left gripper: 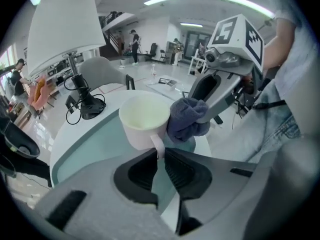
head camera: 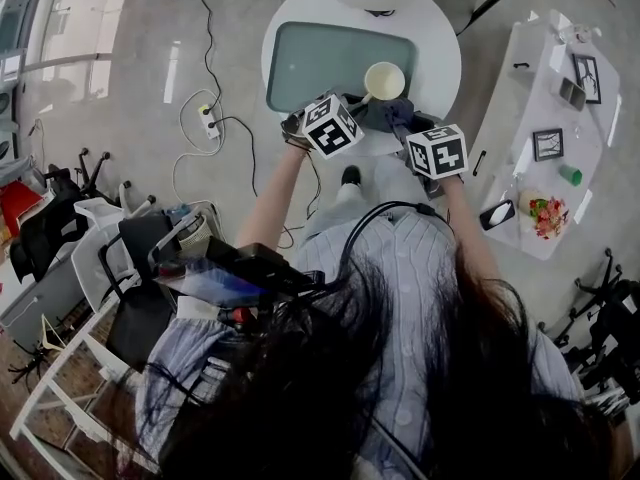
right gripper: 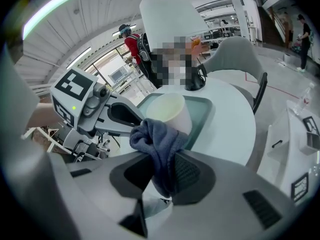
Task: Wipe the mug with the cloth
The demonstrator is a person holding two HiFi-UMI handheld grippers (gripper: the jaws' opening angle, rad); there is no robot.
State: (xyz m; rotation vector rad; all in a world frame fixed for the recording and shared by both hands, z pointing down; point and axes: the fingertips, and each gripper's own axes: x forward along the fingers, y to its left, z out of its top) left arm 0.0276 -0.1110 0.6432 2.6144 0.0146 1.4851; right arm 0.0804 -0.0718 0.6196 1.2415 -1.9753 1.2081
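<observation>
A cream mug stands upright on a teal tray on the round white table. My left gripper is shut on the mug's handle, its pads pinching the thin loop from both sides. My right gripper is shut on a dark blue-grey cloth, which bunches out above the jaws. The cloth rests against the side of the mug, to the right of the handle. In the head view both grippers meet at the tray's near right corner.
A white-shaded lamp with a black base stands at the table's far side, with a grey chair behind. To the right is a white side table with frames, a phone and small items. Cables and a power strip lie on the floor at left.
</observation>
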